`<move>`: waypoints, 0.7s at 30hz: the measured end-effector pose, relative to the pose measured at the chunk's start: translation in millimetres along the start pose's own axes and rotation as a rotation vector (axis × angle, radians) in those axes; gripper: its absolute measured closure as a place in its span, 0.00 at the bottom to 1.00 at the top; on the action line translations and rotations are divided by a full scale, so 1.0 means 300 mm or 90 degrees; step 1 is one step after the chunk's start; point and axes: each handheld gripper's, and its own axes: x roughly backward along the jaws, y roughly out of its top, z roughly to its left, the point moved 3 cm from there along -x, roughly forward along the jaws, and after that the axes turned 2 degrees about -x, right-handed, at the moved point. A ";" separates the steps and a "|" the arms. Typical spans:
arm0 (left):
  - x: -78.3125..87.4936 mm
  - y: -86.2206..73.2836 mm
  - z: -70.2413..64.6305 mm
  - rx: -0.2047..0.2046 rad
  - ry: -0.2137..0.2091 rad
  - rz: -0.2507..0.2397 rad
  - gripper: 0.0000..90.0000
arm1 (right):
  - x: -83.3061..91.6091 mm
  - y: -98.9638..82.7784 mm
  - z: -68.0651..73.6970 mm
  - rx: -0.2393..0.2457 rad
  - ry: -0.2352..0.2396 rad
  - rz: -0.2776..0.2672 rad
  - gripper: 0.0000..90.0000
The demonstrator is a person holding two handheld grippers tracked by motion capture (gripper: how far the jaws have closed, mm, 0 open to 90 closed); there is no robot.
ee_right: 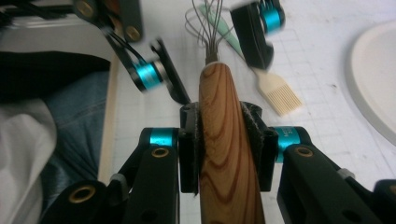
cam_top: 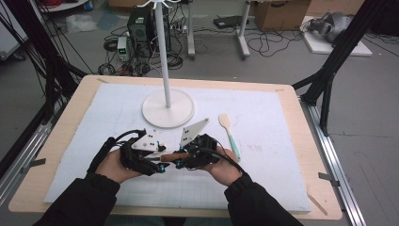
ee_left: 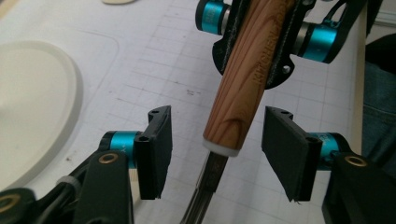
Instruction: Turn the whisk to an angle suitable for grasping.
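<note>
Whisk [ee_right: 223, 140] held level above the near-centre tabletop [cam_top: 310, 197], between both hands. Right gripper [ee_right: 223, 148] clenched on its wooden handle, pads pressing both sides. Wire end points left, toward the left gripper [ee_left: 215, 151]. Left gripper's jaws straddle the handle's tip where the white collar meets the wires; pads stand apart from the wood on both sides, so nothing grasped there. Spatula [cam_top: 229, 134] with mint handle lies on the white mat [cam_top: 263, 179] just right of the grippers, blade end far. Round white stand base [cam_top: 168, 109] sits just beyond the grippers, its pole rising up.
</note>
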 end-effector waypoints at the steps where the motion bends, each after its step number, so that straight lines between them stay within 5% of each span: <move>1: -0.001 0.000 -0.001 -0.003 -0.007 0.003 0.54 | 0.000 0.003 0.003 0.001 0.005 -0.004 0.78; 6: -0.001 0.000 -0.005 -0.013 -0.038 0.006 0.73 | 0.001 0.010 0.011 0.005 0.012 -0.014 0.78; 14: 0.031 0.017 -0.019 -0.049 -0.031 0.012 0.77 | 0.015 0.023 0.011 0.004 0.036 -0.054 0.77; 21: 0.065 0.028 -0.014 -0.040 -0.014 -0.001 0.79 | 0.038 0.029 0.003 -0.030 0.030 -0.098 0.68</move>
